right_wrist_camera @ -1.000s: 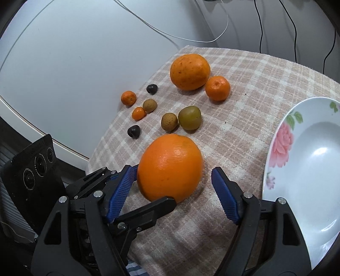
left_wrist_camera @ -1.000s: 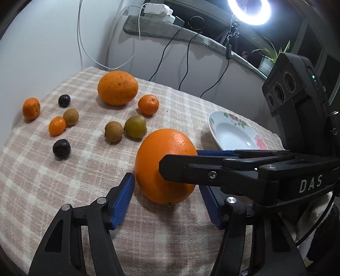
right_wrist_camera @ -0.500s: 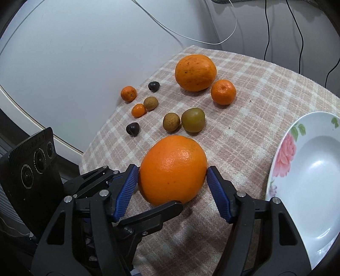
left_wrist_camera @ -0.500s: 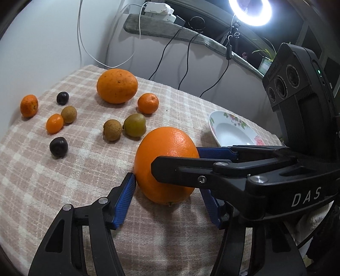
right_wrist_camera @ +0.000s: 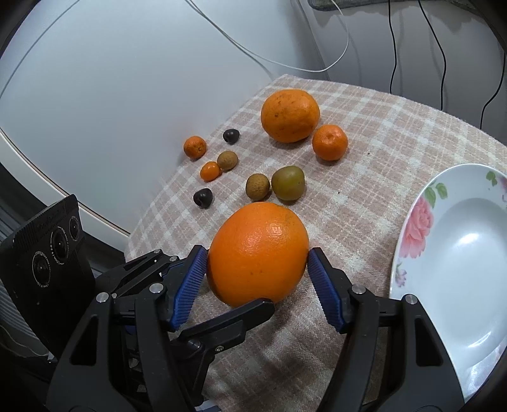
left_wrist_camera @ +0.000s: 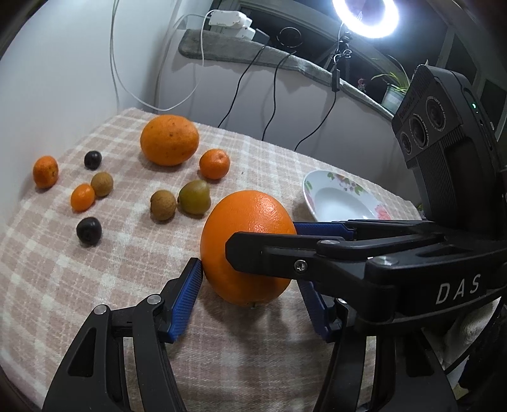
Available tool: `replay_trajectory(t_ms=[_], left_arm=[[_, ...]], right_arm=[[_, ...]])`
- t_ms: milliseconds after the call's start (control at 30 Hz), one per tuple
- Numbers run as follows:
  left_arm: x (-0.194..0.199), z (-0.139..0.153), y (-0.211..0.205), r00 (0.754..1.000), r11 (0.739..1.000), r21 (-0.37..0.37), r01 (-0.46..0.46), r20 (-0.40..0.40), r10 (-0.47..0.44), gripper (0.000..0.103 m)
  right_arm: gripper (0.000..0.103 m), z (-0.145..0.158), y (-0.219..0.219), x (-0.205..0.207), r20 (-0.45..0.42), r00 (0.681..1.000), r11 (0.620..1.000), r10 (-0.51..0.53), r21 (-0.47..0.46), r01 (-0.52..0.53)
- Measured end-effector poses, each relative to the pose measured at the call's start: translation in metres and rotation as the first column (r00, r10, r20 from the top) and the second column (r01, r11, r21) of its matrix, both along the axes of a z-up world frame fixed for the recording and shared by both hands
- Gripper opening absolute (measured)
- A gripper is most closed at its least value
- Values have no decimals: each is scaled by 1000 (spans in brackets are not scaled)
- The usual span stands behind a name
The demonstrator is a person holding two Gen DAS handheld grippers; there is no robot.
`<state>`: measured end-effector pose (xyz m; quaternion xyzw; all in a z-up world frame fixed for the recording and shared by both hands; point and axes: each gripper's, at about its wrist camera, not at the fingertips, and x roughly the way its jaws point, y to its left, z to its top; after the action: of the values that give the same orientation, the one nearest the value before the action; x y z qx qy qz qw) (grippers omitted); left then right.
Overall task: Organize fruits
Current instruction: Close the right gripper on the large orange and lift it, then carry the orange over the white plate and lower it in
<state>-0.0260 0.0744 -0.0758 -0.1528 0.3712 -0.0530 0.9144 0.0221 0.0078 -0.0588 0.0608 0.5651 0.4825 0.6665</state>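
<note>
Right gripper (right_wrist_camera: 258, 282): both blue pads press the big orange (right_wrist_camera: 258, 253) from either side, so it is clamped on the fruit; the orange's underside sits at the cloth (right_wrist_camera: 364, 196).
Left gripper (left_wrist_camera: 250, 304): jaws spread apart around the same orange (left_wrist_camera: 250, 245); its left pad just touches or nearly touches the peel, and its right pad is half hidden behind the right gripper's black finger, so contact there cannot be told.
Big orange: near the front edge of the table, between the plate (right_wrist_camera: 469, 263) and the small fruits.
Plate: white with a flower rim, on the right side of the cloth, close beside the right gripper; nothing lies in it.
Second orange (right_wrist_camera: 290, 115): speckled, toward the far edge of the cloth, a tangerine (right_wrist_camera: 329, 142) touching or just beside it.
Green fruit (right_wrist_camera: 288, 183): just behind the big orange, a brown longan (right_wrist_camera: 257, 187) right next to it.
Left-edge group: a tangerine (right_wrist_camera: 195, 147), a kumquat (right_wrist_camera: 210, 171), another longan (right_wrist_camera: 227, 160) and two dark fruits (right_wrist_camera: 231, 136) (right_wrist_camera: 203, 198), all apart from the grippers.
Cloth: beige plaid, covering the table.
Background: ring light (left_wrist_camera: 364, 14) and cables (left_wrist_camera: 272, 88) behind the table.
</note>
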Motion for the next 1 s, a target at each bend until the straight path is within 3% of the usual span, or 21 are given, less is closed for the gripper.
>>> replay_trajectory(t_ms=[533, 1000], left_arm=[[28, 27, -37, 991, 993, 34, 110, 73, -113, 61], [70, 26, -86, 971, 973, 39, 226, 75, -228, 61]], right_arm=[[69, 27, -49, 26, 54, 990, 992, -129, 12, 128], [69, 14, -108, 59, 39, 961, 962, -272, -10, 273]])
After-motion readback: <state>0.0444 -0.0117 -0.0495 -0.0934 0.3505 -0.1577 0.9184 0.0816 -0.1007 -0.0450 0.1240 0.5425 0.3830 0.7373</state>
